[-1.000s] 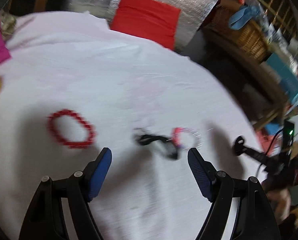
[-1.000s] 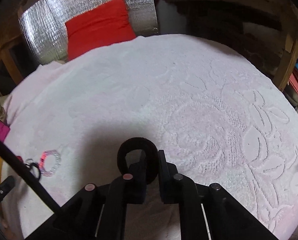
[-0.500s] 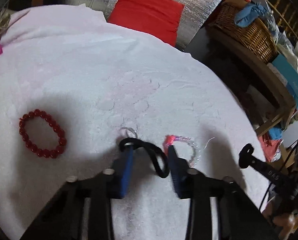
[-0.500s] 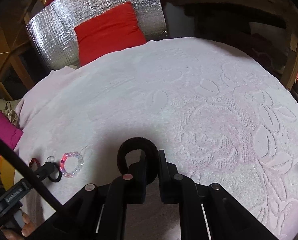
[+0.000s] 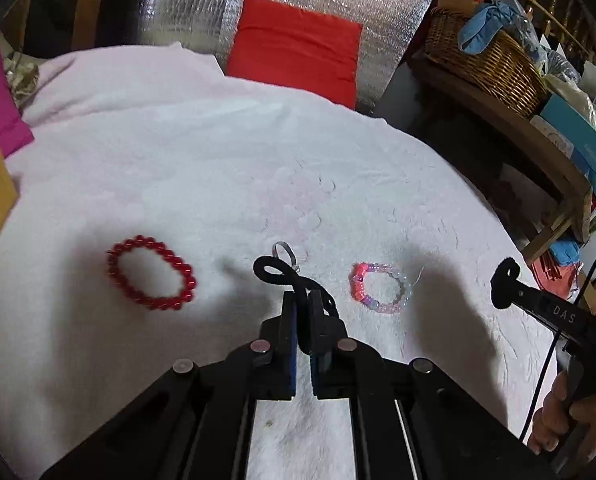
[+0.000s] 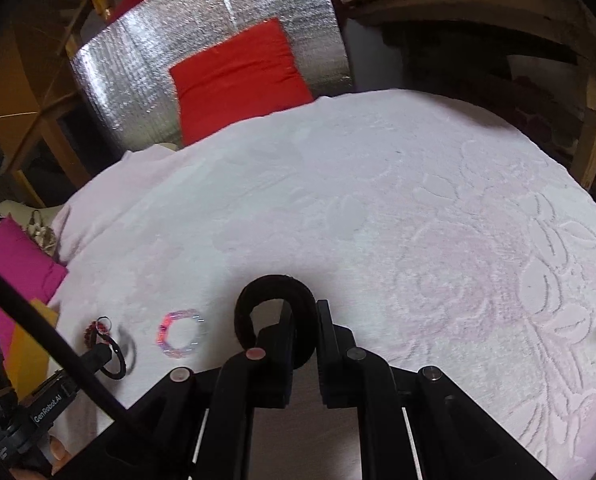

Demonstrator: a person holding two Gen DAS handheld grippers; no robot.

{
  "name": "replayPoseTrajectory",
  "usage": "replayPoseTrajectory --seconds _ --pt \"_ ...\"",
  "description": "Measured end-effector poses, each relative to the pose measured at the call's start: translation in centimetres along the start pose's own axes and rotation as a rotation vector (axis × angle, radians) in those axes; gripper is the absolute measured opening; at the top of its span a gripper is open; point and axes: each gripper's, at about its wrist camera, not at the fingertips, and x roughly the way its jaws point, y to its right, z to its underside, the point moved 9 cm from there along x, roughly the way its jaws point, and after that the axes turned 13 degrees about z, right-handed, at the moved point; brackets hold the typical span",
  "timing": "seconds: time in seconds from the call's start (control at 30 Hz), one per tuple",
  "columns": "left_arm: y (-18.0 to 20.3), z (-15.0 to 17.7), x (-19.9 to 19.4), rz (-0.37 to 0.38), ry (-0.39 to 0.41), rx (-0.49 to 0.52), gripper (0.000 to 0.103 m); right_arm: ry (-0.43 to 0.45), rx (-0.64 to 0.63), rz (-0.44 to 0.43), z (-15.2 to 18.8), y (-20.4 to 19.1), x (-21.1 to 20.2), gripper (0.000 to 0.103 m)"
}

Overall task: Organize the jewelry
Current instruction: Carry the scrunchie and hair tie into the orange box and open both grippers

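Two hand-held grippers work over a pale pink towel (image 5: 217, 160) with a raised flower pattern, spread over a counter. The left hand-held gripper (image 5: 302, 300) has its jaws closed on a thin black hair tie (image 5: 275, 271), pinched between the blue pads; the free loop of the tie pokes out ahead of the fingertips, just above the towel. A small silver ring (image 5: 285, 251) lies right beside that loop, touching or nearly touching it.

To the left of the tie, well apart, a red bead bracelet (image 5: 150, 273) lies flat on the towel. To the right, near the gripper, lies a smaller bracelet of pink and clear beads (image 5: 378, 288).

The right hand-held gripper (image 6: 301, 312) is clamped on a thick black hair band (image 6: 273, 284), which arches up and forward from between its fingers above the towel. In the left wrist view this band shows at the right edge, with a person's hand (image 5: 570, 416) gripping the handle below it.

Beyond the far edge of the towel stands a silver foil panel (image 5: 201, 12) with a red cushion (image 5: 293, 44) against it. A wicker basket (image 5: 486, 60) sits on a wooden shelf at the right.
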Motion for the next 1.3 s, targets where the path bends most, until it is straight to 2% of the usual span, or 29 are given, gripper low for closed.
replayPoseTrajectory --seconds 0.2,0.9,1.3 --pt "-0.2 0.3 -2.5 -0.053 0.02 0.042 0.005 0.026 -0.021 -0.067 0.6 -2.7 -1.7 0.01" --pt "-4.4 -0.7 -9.7 -0.197 0.119 0.063 0.005 0.097 -0.146 -0.222 3.6 -14.0 -4.4 0.01" --pt "-8.3 -1.3 -16.0 -0.354 0.201 0.074 0.005 0.12 -0.203 -0.299 5.8 -18.8 -5.9 0.01"
